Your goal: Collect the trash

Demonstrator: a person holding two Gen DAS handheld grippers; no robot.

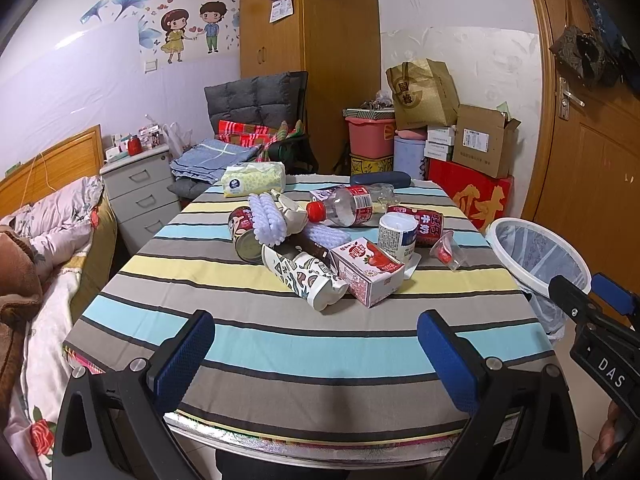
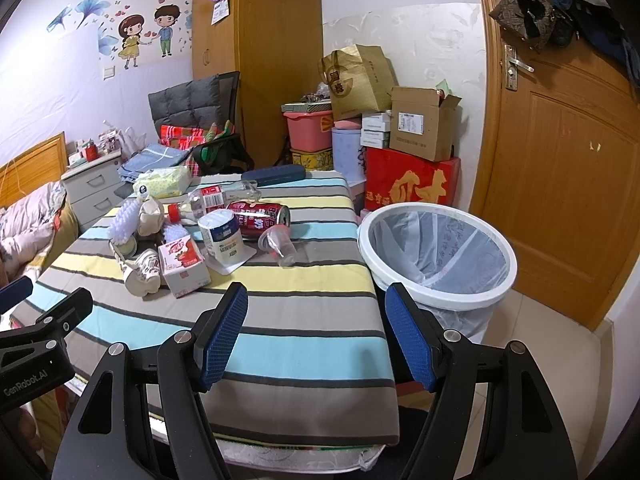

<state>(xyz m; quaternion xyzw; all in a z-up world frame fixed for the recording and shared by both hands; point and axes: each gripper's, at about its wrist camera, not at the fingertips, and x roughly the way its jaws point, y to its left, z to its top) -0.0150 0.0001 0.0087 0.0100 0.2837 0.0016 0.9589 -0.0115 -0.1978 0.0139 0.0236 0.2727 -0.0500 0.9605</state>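
Note:
Trash lies heaped mid-table on a striped cloth [image 1: 280, 344]: a strawberry milk carton [image 1: 366, 270], a crushed patterned paper cup [image 1: 306, 280], a clear plastic bottle with a red cap [image 1: 348, 204], a red can [image 1: 426, 226], a white cup [image 1: 396, 238] and a small clear cup [image 1: 450, 250]. A white bin with a clear liner [image 2: 436, 252] stands by the table's right edge. My left gripper [image 1: 316, 352] hangs open over the near edge, empty. My right gripper [image 2: 316, 334] is open too, empty, near the table's right front corner.
A tissue pack [image 1: 254, 178] and a dark case [image 1: 380, 179] lie at the table's far end. A bed [image 1: 48, 248] runs along the left, and a chair [image 1: 256, 120] stands behind. Stacked boxes [image 1: 468, 160] and a wooden door [image 2: 560, 160] are at the right.

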